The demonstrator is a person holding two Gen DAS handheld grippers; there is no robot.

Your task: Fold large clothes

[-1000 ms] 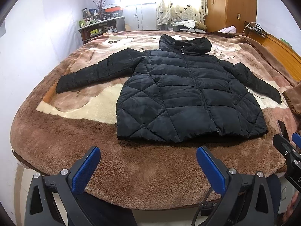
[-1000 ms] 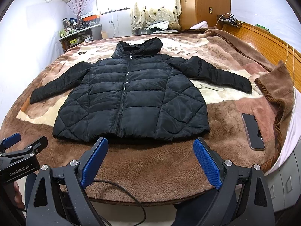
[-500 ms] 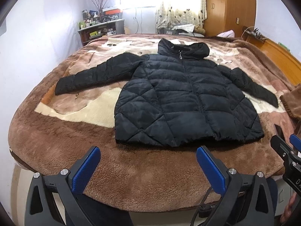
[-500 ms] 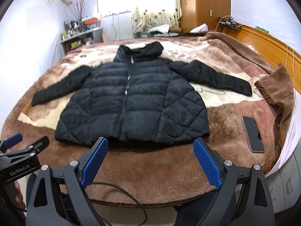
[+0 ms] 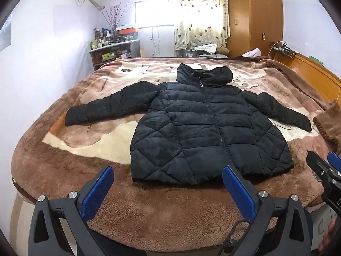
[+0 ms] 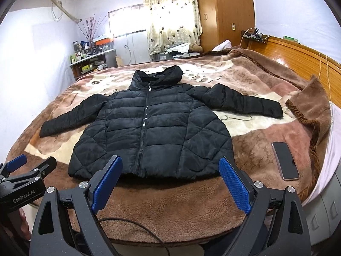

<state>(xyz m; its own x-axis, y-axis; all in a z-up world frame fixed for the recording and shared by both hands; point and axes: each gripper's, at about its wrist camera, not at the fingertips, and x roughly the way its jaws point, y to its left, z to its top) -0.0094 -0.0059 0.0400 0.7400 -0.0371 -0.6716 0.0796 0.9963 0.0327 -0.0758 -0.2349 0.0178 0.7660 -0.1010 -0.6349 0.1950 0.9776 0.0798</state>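
Two wide-open hand-held grippers, left (image 5: 168, 188) and right (image 6: 170, 180), before flat zipped black jacket (image 5: 204, 132).

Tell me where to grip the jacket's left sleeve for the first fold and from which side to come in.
Grip the cuff end of the sleeve with the left gripper, probably from its outer side: it lies flat, stretched away from the jacket body, so the free end lifts and swings inward.

Black quilted hooded jacket (image 5: 204, 128), zipped, flat on bed, sleeves spread
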